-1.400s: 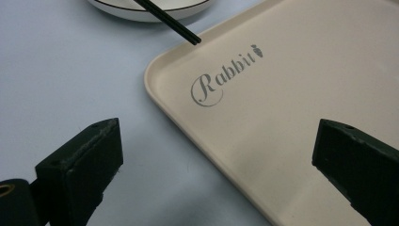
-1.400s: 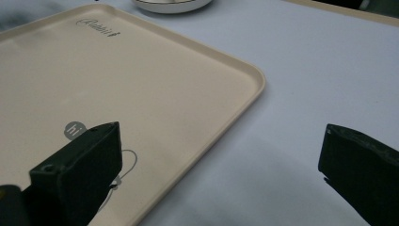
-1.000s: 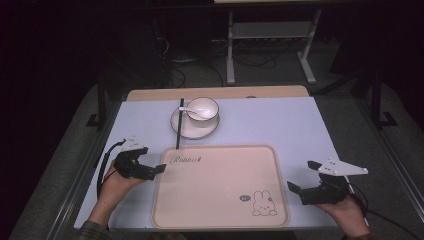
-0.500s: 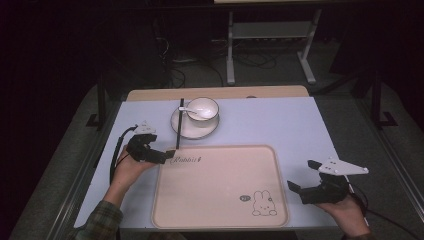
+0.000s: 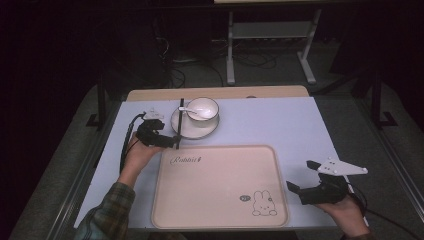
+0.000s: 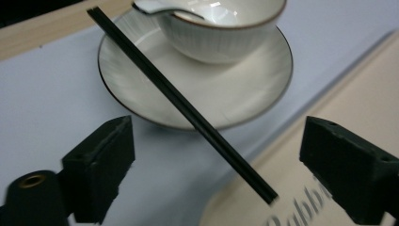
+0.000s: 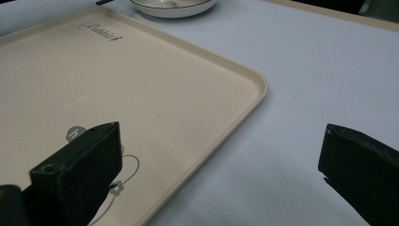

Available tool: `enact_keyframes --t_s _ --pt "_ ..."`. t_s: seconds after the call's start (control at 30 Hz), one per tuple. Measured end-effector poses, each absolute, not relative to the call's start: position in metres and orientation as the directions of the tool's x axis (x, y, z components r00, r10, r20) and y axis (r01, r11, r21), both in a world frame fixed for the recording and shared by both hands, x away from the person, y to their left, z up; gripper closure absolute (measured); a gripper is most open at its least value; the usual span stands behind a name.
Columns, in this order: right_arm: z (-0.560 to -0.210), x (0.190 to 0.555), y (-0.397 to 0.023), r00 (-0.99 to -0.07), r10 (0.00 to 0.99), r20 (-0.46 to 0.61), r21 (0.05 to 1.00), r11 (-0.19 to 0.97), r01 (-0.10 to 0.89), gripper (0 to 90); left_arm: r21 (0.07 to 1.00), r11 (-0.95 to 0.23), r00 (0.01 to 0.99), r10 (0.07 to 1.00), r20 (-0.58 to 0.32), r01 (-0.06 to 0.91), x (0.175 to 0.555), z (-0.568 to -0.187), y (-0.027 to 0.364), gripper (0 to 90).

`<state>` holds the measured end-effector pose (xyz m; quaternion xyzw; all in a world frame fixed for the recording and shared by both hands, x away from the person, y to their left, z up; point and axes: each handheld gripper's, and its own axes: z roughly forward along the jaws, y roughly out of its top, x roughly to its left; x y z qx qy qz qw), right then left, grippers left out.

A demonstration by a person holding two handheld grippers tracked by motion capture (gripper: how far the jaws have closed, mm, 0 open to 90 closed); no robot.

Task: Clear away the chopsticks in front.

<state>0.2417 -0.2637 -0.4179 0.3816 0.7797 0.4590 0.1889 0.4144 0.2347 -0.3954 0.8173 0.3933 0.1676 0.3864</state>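
A pair of black chopsticks [image 5: 181, 122] [image 6: 188, 110] lies across the left rim of a white saucer [image 5: 200, 129] [image 6: 235, 89]. Their near end reaches the far left corner of a beige rabbit tray [image 5: 220, 190]. On the saucer stands a white bowl [image 5: 205, 107] [image 6: 221, 33] with a white spoon [image 5: 186, 108] in it. My left gripper [image 5: 173, 142] [image 6: 219, 141] has just been closing. Its jaws stand on either side of the chopsticks' near end without touching them. My right gripper [image 5: 300, 175] [image 7: 221, 141] stands open over the table by the tray's right edge [image 7: 256, 94], with nothing between its fingers.
The pale blue table top [image 5: 280, 120] has a wooden strip [image 5: 220, 93] along its far edge. The tray [image 7: 117, 84] fills the near middle. A metal stand [image 5: 270, 45] and cables lie on the dark floor beyond. A plaid sleeve [image 5: 107, 212] comes in at the bottom left.
My left hand has moved forward and to the right, from beside the tray's left edge up to the chopsticks at the saucer. The right hand has stayed where it was.
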Motion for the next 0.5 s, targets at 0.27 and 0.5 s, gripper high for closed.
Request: enact_keyframes --t_s 0.27,0.5 --pt "-0.419 0.242 -0.262 -0.64 0.766 0.061 0.857 0.289 0.428 0.0 0.757 -0.398 0.61 0.792 -0.001 0.518 0.455 -0.392 0.223 32.0" --pt "-0.421 0.242 -0.265 -0.635 0.769 0.066 0.857 0.283 0.431 0.0 0.721 -0.403 0.581 0.814 0.002 0.563 0.477 -0.411 0.214 43.4"
